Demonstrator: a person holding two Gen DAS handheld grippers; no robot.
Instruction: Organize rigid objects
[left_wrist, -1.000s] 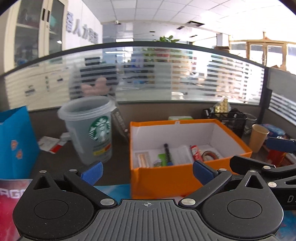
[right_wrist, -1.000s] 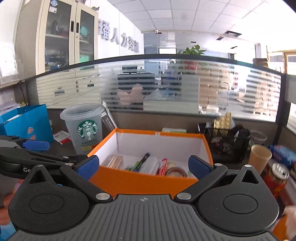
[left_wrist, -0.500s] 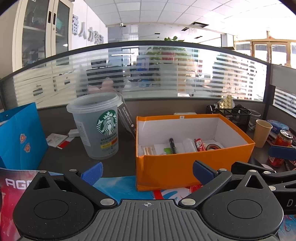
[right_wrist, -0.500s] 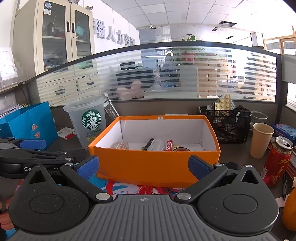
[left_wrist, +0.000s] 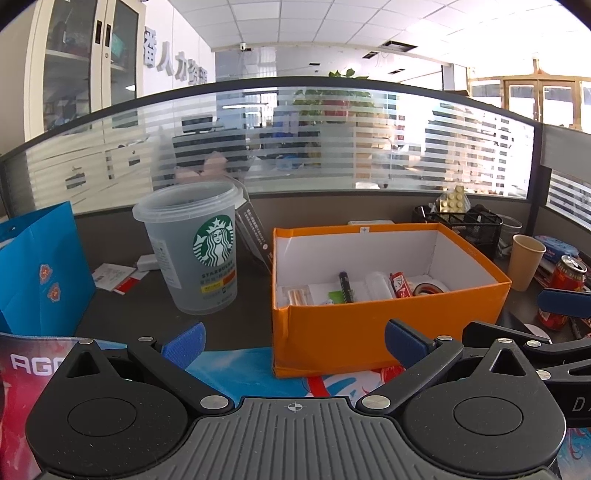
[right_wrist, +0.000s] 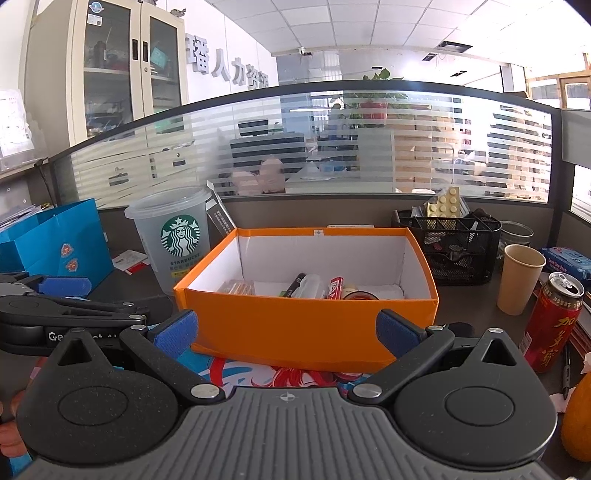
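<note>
Left gripper (left_wrist: 293, 338): fingers spread wide, holding nothing, at 6 o'clock.
Right gripper (right_wrist: 286, 328): fingers spread wide too, holding nothing.
Orange box (left_wrist: 388, 325): on the desk, at 12 o'clock from both grippers.
In the box: black pen (left_wrist: 346, 287), red tube (left_wrist: 400, 285), tape roll (left_wrist: 428, 288).
Big cup (left_wrist: 195, 251): upright, at 10 o'clock, just beside the box.
Red can (right_wrist: 552, 325): upright, at 3 o'clock.

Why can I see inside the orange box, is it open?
Open. The orange box has no lid on; a black marker and tape roll show inside.
</note>
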